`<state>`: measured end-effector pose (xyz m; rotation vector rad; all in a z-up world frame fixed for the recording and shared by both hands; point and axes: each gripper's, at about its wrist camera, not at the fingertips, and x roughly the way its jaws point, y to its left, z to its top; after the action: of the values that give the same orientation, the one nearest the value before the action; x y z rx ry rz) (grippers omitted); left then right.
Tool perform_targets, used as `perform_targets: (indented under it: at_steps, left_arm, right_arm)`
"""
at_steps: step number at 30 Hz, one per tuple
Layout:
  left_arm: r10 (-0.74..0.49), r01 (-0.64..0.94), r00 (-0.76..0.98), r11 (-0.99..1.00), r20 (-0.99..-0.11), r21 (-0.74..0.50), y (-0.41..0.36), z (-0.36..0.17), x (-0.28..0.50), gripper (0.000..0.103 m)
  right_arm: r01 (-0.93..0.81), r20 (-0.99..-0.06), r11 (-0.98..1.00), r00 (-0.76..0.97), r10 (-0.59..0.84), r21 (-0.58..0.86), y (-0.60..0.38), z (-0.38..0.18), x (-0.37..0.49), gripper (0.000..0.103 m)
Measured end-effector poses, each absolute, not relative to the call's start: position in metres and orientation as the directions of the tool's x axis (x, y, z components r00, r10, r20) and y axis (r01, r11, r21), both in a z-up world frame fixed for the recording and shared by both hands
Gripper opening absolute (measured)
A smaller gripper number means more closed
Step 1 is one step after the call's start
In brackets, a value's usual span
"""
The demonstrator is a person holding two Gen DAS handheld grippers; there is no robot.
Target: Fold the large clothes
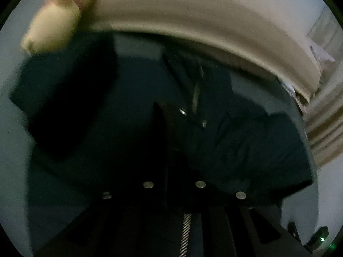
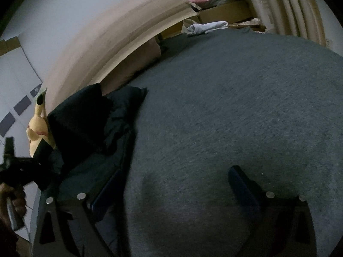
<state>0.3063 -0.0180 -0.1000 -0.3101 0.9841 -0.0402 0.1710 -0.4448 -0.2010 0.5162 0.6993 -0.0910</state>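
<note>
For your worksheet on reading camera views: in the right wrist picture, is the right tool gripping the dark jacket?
No: the right tool stands open over bare grey bedcover, with the dark jacket off to its left.

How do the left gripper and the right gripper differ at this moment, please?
The left gripper is shut on the dark jacket; the right gripper stands open and holds nothing. The left one sits over the jacket, while the right one sits over bare grey bed cover, beside the jacket. Both point along the bed.
</note>
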Motion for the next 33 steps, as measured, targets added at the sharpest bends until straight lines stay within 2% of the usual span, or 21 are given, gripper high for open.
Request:
perform_targets:
  at_steps: [4, 9, 13, 17, 20, 25, 28, 29, 30, 31, 32, 33]
  left_arm:
    - [-0.082, -0.161, 0.591, 0.963, -0.802, -0.217, 0.020, -0.094, 0.301, 0.008]
    - [-0.019, -0.229, 0.534, 0.959, -0.845, -0.166, 0.050, -0.134, 0.292, 0.008]
    - [0.009, -0.206, 0.537, 0.971, -0.843, -0.121, 0.053, -0.149, 0.298, 0.009]
    - [0.015, -0.190, 0.551, 0.976, -0.835, -0.108, 0.058, -0.147, 0.295, 0.010]
    - [0.016, -0.187, 0.561, 0.976, -0.828, -0.108, 0.067, -0.148, 0.290, 0.011]
    - [0.027, -0.166, 0.575, 0.983, -0.818, -0.085, 0.071, -0.153, 0.288, 0.013]
    - [0.039, -0.145, 0.587, 0.988, -0.808, -0.058, 0.068, -0.154, 0.286, 0.014]
    - [0.034, -0.141, 0.589, 0.988, -0.807, -0.061, 0.069, -0.154, 0.286, 0.014]
    - [0.029, -0.139, 0.590, 0.988, -0.807, -0.066, 0.071, -0.153, 0.284, 0.014]
    - [0.022, -0.137, 0.591, 0.988, -0.806, -0.074, 0.074, -0.153, 0.285, 0.014]
    - [0.021, -0.135, 0.592, 0.988, -0.806, -0.073, 0.075, -0.153, 0.284, 0.014]
    - [0.022, -0.134, 0.594, 0.989, -0.804, -0.071, 0.077, -0.153, 0.281, 0.014]
  right_arm:
    - [0.251, -0.646, 0.877, 0.758, 0.084, 0.409, -0.442, -0.202, 0.173, 0.103]
    - [0.259, -0.664, 0.886, 0.744, 0.072, 0.386, -0.438, -0.202, 0.178, 0.103]
    - [0.263, -0.715, 0.902, 0.696, 0.069, 0.342, -0.435, -0.193, 0.190, 0.103]
    - [0.251, -0.667, 0.834, 0.724, 0.175, 0.492, -0.451, -0.169, 0.218, 0.103]
    - [0.244, -0.647, 0.764, 0.710, 0.279, 0.597, -0.461, -0.163, 0.269, 0.103]
    - [0.290, -0.664, 0.673, 0.631, 0.400, 0.681, -0.457, -0.187, 0.348, 0.102]
    - [0.279, -0.693, 0.712, 0.606, 0.390, 0.645, -0.440, -0.192, 0.378, 0.102]
    - [0.265, -0.704, 0.735, 0.599, 0.382, 0.624, -0.434, -0.191, 0.386, 0.094]
    - [0.255, -0.714, 0.754, 0.593, 0.372, 0.605, -0.429, -0.190, 0.392, 0.058]
    - [0.246, -0.724, 0.766, 0.580, 0.374, 0.593, -0.427, -0.191, 0.398, 0.030]
    - [0.238, -0.739, 0.778, 0.555, 0.382, 0.581, -0.421, -0.191, 0.404, 0.022]
    - [0.223, -0.756, 0.817, 0.560, 0.340, 0.532, -0.413, -0.184, 0.405, 0.021]
